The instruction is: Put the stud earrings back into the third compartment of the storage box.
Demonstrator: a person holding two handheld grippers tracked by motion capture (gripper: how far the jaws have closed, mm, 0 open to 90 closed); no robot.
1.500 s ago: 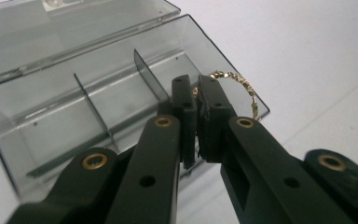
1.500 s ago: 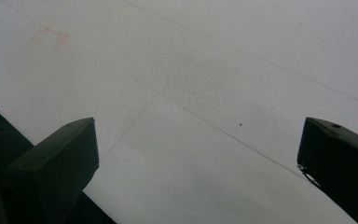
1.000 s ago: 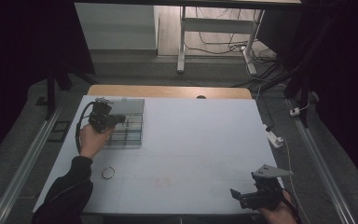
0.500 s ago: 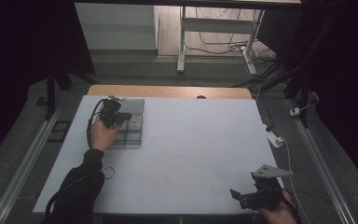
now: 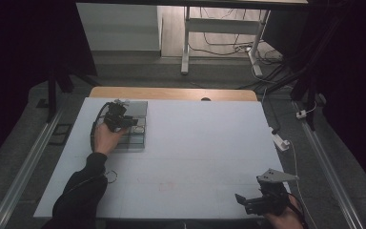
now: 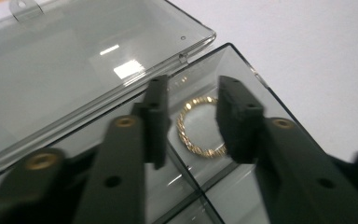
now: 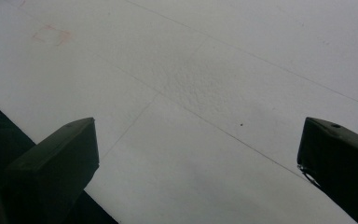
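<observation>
A clear plastic compartment box (image 5: 136, 138) lies open at the table's far left, its lid (image 6: 74, 60) folded back. A thin gold ring-shaped chain (image 6: 200, 126) lies flat on the floor of a corner compartment by the box wall (image 6: 261, 79). My left gripper (image 5: 124, 120) hangs over that compartment. Its jaws have just been opening, and the gold ring lies below the gap between the left gripper (image 6: 191, 93) pads, touched by neither. My right gripper (image 5: 242, 200) rests at the near right edge. In its own view the right gripper (image 7: 198, 140) stands wide open over bare table.
A small ring-like loop (image 5: 111, 174) lies on the white table (image 5: 195, 143) beside the left forearm. A wooden strip (image 5: 171, 93) runs along the far edge. A white plug block (image 5: 280, 140) and cables sit off the right side.
My left gripper has shifted a little to the right over the box, and the forearm has stretched further forward. The right gripper has stayed put.
</observation>
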